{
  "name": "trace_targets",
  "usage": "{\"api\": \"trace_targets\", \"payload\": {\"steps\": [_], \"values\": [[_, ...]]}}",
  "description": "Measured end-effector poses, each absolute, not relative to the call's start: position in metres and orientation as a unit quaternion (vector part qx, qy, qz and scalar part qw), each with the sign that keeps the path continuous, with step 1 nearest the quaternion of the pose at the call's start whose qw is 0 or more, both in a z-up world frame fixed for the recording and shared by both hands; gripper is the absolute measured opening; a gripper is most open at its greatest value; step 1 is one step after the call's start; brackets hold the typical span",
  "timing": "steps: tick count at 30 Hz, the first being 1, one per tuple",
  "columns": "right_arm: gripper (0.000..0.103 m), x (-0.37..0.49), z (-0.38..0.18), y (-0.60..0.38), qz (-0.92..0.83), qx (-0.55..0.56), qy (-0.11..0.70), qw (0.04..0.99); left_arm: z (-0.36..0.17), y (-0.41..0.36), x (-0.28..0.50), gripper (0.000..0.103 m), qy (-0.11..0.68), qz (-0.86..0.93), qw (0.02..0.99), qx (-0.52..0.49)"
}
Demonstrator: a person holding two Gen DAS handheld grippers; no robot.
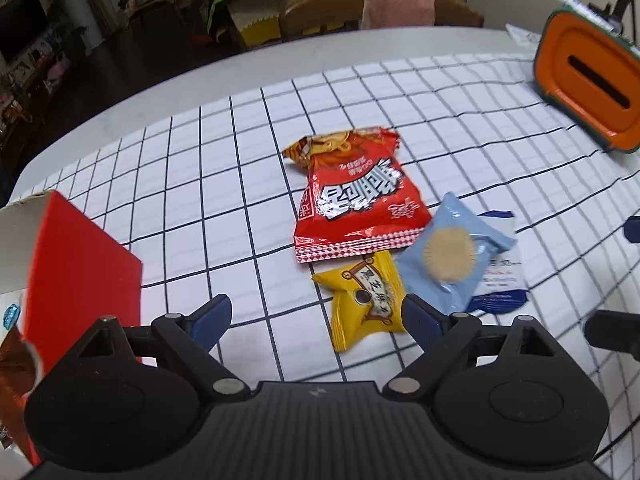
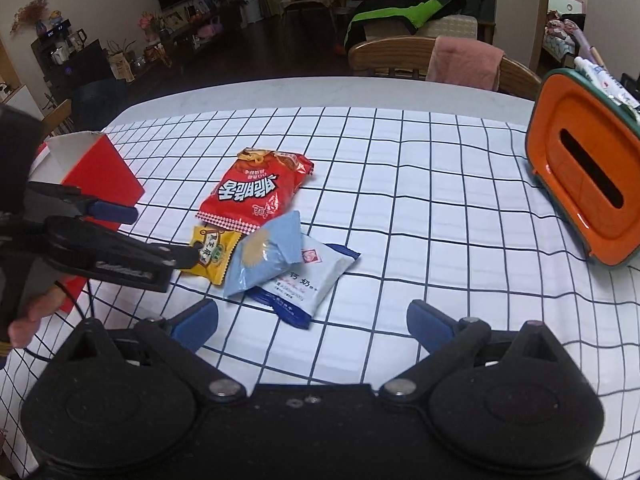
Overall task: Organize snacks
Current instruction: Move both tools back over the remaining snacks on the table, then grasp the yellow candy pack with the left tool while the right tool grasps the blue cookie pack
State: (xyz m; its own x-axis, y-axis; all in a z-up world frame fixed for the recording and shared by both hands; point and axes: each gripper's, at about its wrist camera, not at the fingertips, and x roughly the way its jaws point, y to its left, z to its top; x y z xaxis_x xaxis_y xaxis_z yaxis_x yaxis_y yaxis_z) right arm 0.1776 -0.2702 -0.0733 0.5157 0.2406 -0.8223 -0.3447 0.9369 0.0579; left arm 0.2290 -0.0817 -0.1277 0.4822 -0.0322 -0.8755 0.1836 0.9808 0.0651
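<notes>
Two grippers are hovering over the checked tablecloth [image 2: 400, 184], both with jaws spread wide and nothing between them. Left gripper [image 1: 316, 320] is pointing down at the near end of the snack pile: the yellow packet [image 1: 366, 300] is lying just ahead of it, its right edge close beside the right blue pad [image 1: 420, 320], though whether the two are touching cannot be told. Overlapping that packet's far side, the light blue packet [image 1: 452, 256] is resting tilted on top of a white and blue packet [image 1: 502, 280], and beyond both the red bag [image 1: 352, 204] is lying flat, its lower seam meeting the yellow packet's top edge. Off to this gripper's left, a red box [image 1: 80, 264] with an open top is standing — a glimpse of wrappers is showing inside, too blurred to name. Right gripper [image 2: 312, 324] is hanging nearer the table's front edge, with the white and blue packet [image 2: 308, 284] lying just ahead of its open jaws, apart from both pads; the light blue packet [image 2: 268, 256], yellow packet [image 2: 214, 258] and red bag [image 2: 256, 192] are stretching away behind it. In the right wrist view, the left gripper [image 2: 168, 236] is reaching in from the left, held by a hand [image 2: 32, 316]. Farther right, an orange container [image 2: 588, 184] with a dark slot is standing on its side, well apart from the snacks.
</notes>
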Motion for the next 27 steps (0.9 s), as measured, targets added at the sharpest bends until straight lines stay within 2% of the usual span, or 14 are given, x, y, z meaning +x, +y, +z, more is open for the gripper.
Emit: {"api": "trace_targets", "payload": {"steps": [10, 16, 18, 20, 23, 27], "values": [[0.098, 0.193, -0.089, -0.254, 0.200, -0.082, 0.467, 0.857, -0.145, -0.086, 0.246, 0.091, 0.521, -0.072, 0.848, 0.067], [0.096, 0.202, -0.094, -0.242, 0.217, -0.096, 0.463, 0.854, -0.147, -0.084, 0.248, 0.072, 0.526, -0.094, 0.844, 0.055], [0.095, 0.206, -0.096, -0.237, 0.223, -0.103, 0.460, 0.853, -0.148, -0.082, 0.249, 0.063, 0.528, -0.100, 0.842, 0.043], [0.093, 0.211, -0.099, -0.232, 0.227, -0.111, 0.456, 0.854, -0.147, -0.081, 0.249, 0.049, 0.527, -0.105, 0.843, 0.038], [0.090, 0.218, -0.105, -0.224, 0.227, -0.124, 0.448, 0.856, -0.146, -0.081, 0.247, 0.035, 0.524, -0.108, 0.844, 0.036], [0.085, 0.223, -0.114, -0.213, 0.227, -0.141, 0.437, 0.859, -0.144, -0.074, 0.245, 0.032, 0.522, -0.100, 0.847, 0.028]]}}
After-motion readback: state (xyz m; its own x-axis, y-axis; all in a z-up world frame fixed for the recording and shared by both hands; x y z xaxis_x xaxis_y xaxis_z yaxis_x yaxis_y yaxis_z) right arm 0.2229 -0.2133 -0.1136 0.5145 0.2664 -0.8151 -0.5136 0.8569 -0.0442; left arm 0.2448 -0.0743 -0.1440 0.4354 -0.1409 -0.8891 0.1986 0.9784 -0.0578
